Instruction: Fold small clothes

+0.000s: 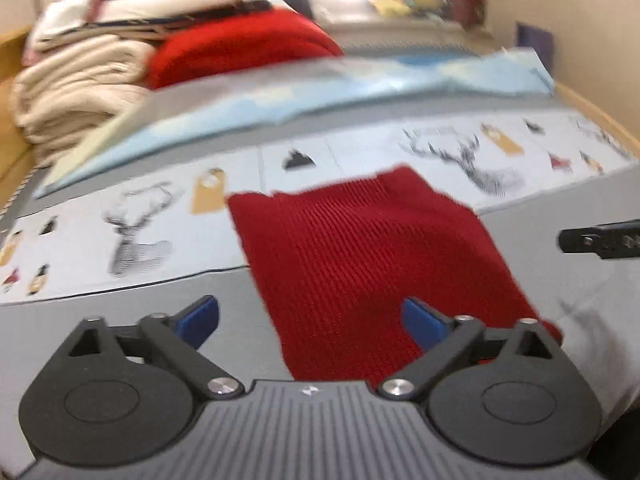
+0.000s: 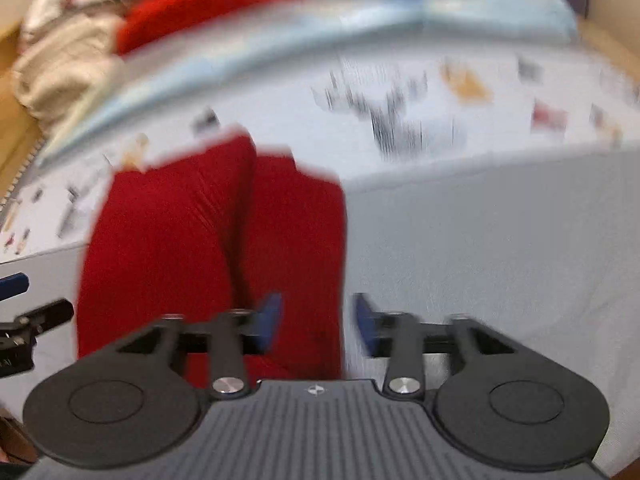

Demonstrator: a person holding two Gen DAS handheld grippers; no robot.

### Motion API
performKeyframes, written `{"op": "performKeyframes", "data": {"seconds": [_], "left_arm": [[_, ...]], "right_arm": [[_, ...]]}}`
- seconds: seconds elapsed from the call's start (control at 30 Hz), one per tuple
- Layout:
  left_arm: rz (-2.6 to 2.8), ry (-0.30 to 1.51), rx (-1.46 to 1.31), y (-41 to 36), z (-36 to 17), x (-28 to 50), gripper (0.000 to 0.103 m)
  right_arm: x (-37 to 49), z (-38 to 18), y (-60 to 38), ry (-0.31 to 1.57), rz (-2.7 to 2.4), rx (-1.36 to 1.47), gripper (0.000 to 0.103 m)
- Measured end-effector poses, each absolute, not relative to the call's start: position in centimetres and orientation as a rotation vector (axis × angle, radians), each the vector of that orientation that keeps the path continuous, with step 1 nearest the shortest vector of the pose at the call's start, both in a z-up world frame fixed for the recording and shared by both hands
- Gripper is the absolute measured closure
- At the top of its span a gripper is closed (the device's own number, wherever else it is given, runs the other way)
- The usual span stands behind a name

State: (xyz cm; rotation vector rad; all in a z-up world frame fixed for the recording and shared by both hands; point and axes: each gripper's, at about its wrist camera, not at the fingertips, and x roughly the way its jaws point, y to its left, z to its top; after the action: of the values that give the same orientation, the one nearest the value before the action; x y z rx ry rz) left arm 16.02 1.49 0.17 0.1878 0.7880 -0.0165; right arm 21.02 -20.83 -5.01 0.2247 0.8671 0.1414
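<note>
A small red ribbed-knit garment (image 1: 360, 256) lies flat, its far end on a deer-printed cloth and its near part on the grey surface. From the right wrist it shows a lengthwise crease, one layer overlapping.

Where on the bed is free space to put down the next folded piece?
Free: the plain grey sheet right of the red knit garment, below the deer-print cloth. Crowded: the back left corner, with the stack of folded clothes and the light blue cloth.

Two downward wrist views, shared red knit (image 1: 360, 264).
</note>
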Motion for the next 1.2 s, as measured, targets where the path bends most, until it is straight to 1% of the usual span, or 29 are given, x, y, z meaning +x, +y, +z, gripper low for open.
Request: {"op": "performKeyframes", "data": {"seconds": [0.03, 0.13, 0.23, 0.43, 0.5, 0.67, 0.77, 1.0, 1.2], "left_arm": [[-0.009, 0.769, 0.171, 1.4, 1.0, 14.9, 0.002], [0.019, 0.732, 0.146, 1.0, 2.8, 11.2, 0.0], [0.058, 0.763, 0.124, 0.6, 2.4, 7.1, 0.0], [0.065, 0.87, 0.06, -0.4, 0.1, 2.1, 0.0], [0.068, 0.863, 0.025, -0.4, -0.5, 1.3, 0.0], [0.083, 0.822, 0.01, -0.9, -0.9, 1.0, 0.0], [0.072, 0.781, 0.008, -1.1, -0.6, 1.1, 0.0], [0.053, 0.752, -0.005, -1.1, -0.4, 0.9, 0.0], [0.045, 0.757, -0.018, -0.7, -0.6, 1.1, 0.0]], "right_arm": [[19.6, -3.8, -20.7, 0.818, 0.127, 0.2, 0.03], [15.0, -1.1, -21.0, 0.717, 0.134, 0.19, 0.023], [10.9, -0.3, -21.3, 0.653, 0.141, 0.173, 0.016], [4.7, -1.5, -20.2, 0.692, 0.169, 0.184, 0.016], [3.8, -2.3, -18.9, 0.714, 0.166, 0.111, 0.016], [3.3, -2.9, -17.3, 0.72, 0.199, 0.044, 0.016], [3.6, -3.0, -17.0, 0.722, 0.195, 0.061, 0.016], [3.5, -2.7, -16.5, 0.692, 0.202, 0.076, 0.016], [3.7, -2.7, -16.3, 0.685, 0.206, 0.082, 0.016]]}}
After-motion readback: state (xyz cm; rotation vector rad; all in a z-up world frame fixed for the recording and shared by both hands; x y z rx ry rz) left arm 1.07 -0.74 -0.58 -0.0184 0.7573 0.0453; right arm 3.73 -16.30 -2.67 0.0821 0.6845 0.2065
